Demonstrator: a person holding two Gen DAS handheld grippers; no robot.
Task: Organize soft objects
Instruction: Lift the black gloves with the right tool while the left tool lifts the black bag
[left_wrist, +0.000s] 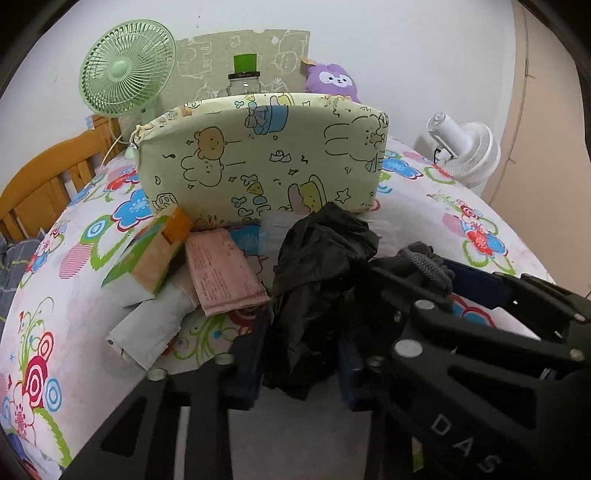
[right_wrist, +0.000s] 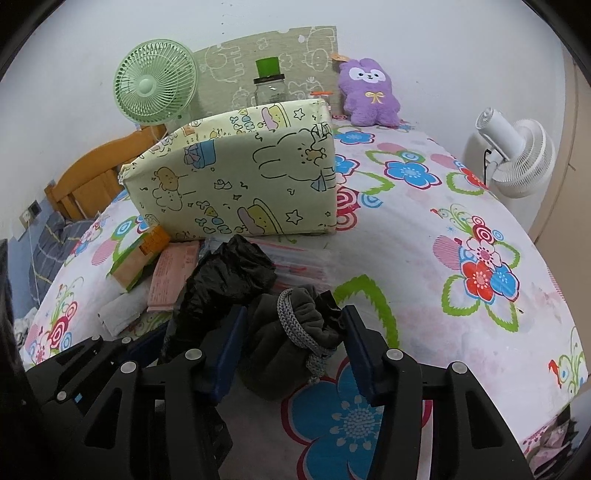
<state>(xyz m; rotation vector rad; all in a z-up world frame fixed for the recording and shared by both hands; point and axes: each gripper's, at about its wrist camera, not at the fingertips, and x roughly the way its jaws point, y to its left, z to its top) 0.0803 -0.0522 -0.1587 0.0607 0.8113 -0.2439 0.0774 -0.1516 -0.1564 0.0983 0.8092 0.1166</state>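
My left gripper (left_wrist: 301, 363) is shut on a crumpled black plastic bag (left_wrist: 317, 269), which stands up between its blue pads above the floral bed sheet (left_wrist: 74, 258). My right gripper (right_wrist: 293, 350) is shut on a dark grey drawstring pouch (right_wrist: 280, 350) with a grey braided cord (right_wrist: 291, 325). The black bag also shows in the right wrist view (right_wrist: 225, 280), just left of the pouch. The right gripper's black frame (left_wrist: 480, 332) crosses the left wrist view at lower right. A pale green cartoon-print cushion (left_wrist: 258, 158) stands on edge behind both.
A green-orange box (left_wrist: 147, 254), a pink packet (left_wrist: 221, 273) and a white roll (left_wrist: 147, 328) lie left of the bag. A purple plush (right_wrist: 369, 92), a glass jar (right_wrist: 269, 88), a green fan (right_wrist: 155, 85) and a white fan (right_wrist: 517, 155) ring the bed.
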